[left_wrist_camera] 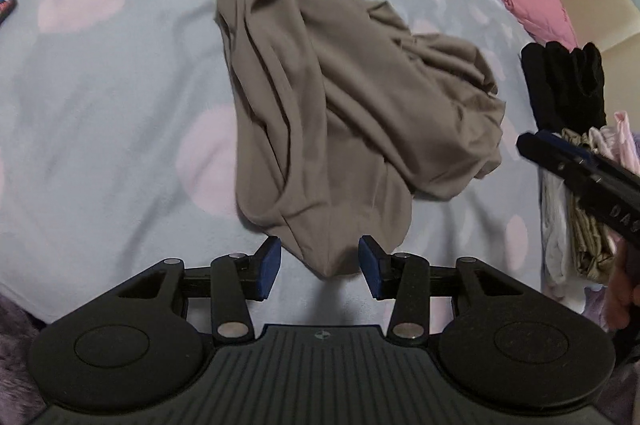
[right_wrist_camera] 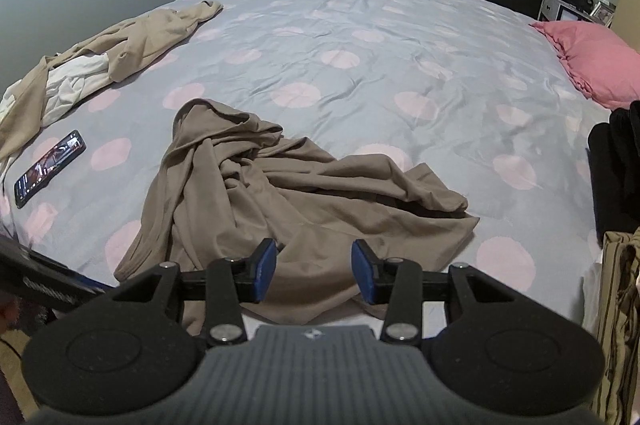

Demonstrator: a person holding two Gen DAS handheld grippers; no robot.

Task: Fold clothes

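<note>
The taupe garment point(right_wrist_camera: 280, 193) lies crumpled on the bed point(right_wrist_camera: 400, 37), near the bed's front edge and roughly centred between the two grippers. Its cloth is bunched in heavy folds, with one narrow end reaching away across the bed and a broader mass spreading to the right.

Left gripper point(left_wrist_camera: 319, 267): released, jaws spread, nothing between the pads. A pointed corner of the garment's near hem lies below the gap between the jaws; contact cannot be confirmed.

Right gripper point(right_wrist_camera: 314, 271): released, jaws spread, positioned over the garment's near edge. No cloth is clamped.

Open room: the polka-dot cover beyond the garment is bare across most of its width up to the far edge. To the left, bare cover separates the garment from a phone point(right_wrist_camera: 50, 167) lying flat with its screen lit. Farther left, a second heap of beige and white clothes point(right_wrist_camera: 100, 57) lies near the left edge, well apart from the garment.

Right side: a pink pillow point(right_wrist_camera: 600, 65) lies at the right edge. Nearer, a black item point(left_wrist_camera: 564, 85) sits above a stack of folded clothes point(left_wrist_camera: 588, 225) at the bed's front right corner, close to the garment's right margin but not touching it.
</note>
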